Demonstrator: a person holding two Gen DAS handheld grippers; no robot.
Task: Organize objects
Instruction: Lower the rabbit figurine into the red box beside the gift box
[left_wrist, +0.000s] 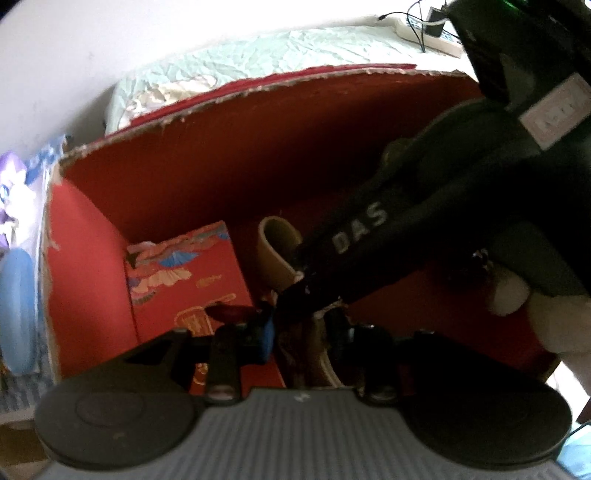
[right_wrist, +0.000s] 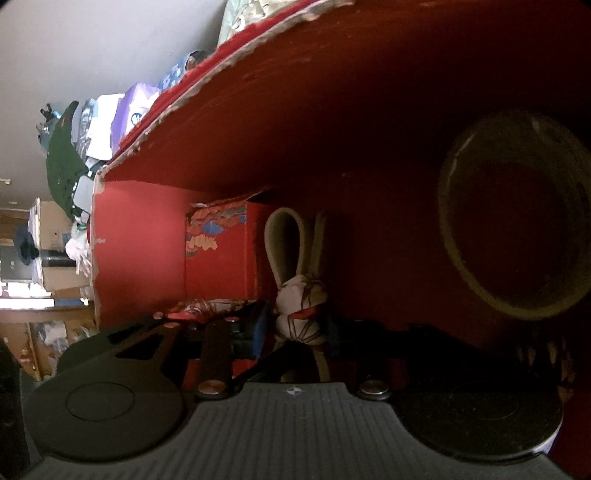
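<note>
A large red cardboard box (left_wrist: 221, 155) fills both views; its wall also shows in the right wrist view (right_wrist: 332, 110). Inside stands a smaller red patterned box (left_wrist: 184, 273), seen in the right wrist view too (right_wrist: 218, 243). My right gripper (right_wrist: 299, 332) is shut on a white rabbit toy (right_wrist: 301, 295) with long beige ears, held inside the box. In the left wrist view the right gripper's black body (left_wrist: 424, 229) reaches down into the box by the rabbit's ear (left_wrist: 277, 251). My left gripper (left_wrist: 295, 332) hovers over the box; its fingers are dark and blurred.
A round dark tin with an olive rim (right_wrist: 513, 236) lies in the box at the right. A pale green bedspread (left_wrist: 277, 55) lies behind the box. A power strip (left_wrist: 432, 29) sits at the back. Clutter and cartons (right_wrist: 74, 147) stand to the left.
</note>
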